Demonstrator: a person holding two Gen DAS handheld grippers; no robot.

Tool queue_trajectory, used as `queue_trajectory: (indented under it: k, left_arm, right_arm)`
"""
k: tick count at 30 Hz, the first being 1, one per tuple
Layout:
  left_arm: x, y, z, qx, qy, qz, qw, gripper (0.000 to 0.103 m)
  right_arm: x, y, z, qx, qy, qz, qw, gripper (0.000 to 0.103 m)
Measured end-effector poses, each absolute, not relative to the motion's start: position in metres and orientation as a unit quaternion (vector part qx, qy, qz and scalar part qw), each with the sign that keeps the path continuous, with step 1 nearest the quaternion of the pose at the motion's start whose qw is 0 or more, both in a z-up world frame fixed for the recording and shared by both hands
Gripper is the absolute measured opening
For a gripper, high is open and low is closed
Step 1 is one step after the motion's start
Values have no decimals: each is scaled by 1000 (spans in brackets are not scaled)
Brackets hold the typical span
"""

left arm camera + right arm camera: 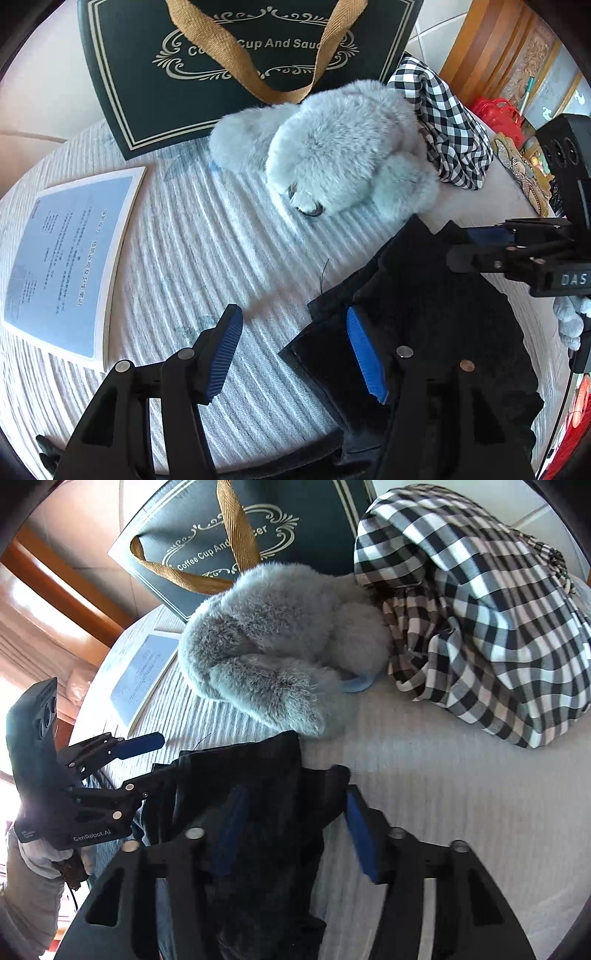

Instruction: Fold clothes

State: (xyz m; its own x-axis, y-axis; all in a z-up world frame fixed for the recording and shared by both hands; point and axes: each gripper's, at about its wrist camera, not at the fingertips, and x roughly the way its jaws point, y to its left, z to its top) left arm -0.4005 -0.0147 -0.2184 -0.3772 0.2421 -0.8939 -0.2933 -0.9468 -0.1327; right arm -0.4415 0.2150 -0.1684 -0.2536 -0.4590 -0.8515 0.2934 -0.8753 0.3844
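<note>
A black garment (424,295) lies crumpled on the white ribbed table cover (192,240). My left gripper (295,354) stands open above the garment's left corner. Its right finger is over the cloth and its left finger over bare cover. In the right wrist view the black garment (258,794) bunches up between the jaws of my right gripper (295,836) and drapes over the left finger. The right pad (362,843) stands clear of it, so this gripper is open. Each view shows the other gripper: the right gripper (469,245) and the left gripper (155,762), whose lower finger is at the cloth's edge.
A grey plush toy (332,155) lies just beyond the garment, with a black-and-white checked cloth (447,125) heaped to its right. A dark green gift bag (184,74) with gold handles stands behind. A blue booklet (70,258) lies at the left. Red items (498,110) sit past the table's right edge.
</note>
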Motion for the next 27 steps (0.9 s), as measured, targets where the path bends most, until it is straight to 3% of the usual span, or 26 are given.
queue_trajectory:
  k: [1,3,6,8,10,14,16,18,21,23,24,25,26,27]
  left_arm:
    - [-401,-13,-216,-532,26,830,167,60]
    - [-401,-11,-209,-521,42,834,174,60]
    - [-401,-10,-198,-503,59,841,192,61]
    - [-402,-10,-195,-502,58,834,219,73]
    - [-404,-4,-200,-507,69,825,238,76]
    - [-405,8,-216,-526,97,811,235,76]
    - [-405,9,-220,-531,94,811,228,76]
    - [-402,7,-219,-529,87,815,219,76]
    - [-399,4,-216,-530,79,819,206,63]
    - [-397,3,-215,-529,75,820,204,43]
    - [-396,4,-214,-527,77,820,207,39]
    - [-395,5,-213,-526,78,820,211,32]
    - [-394,7,-212,-525,79,819,216,21]
    - [-392,9,-211,-523,84,819,219,13]
  right_arm:
    - [-442,214,-168,556,-73,-791,244,28]
    - [-440,213,-164,539,-80,-795,266,22]
    - [-428,217,-152,514,-85,-797,305,22]
    - [-420,219,-148,512,-76,-797,311,22]
    - [-416,221,-149,516,-72,-795,310,22]
    - [-421,224,-159,535,-66,-795,277,23]
    - [-426,225,-163,543,-72,-795,262,27]
    - [-429,225,-164,546,-63,-798,248,50]
    - [-437,217,-166,545,-51,-801,243,53]
    - [-438,208,-168,545,-34,-799,252,53]
    - [-439,203,-169,545,-25,-798,258,46]
    - [-439,198,-170,544,-16,-796,263,34]
    - [-440,194,-171,544,-7,-795,269,31]
    - [-440,187,-172,545,5,-793,273,21]
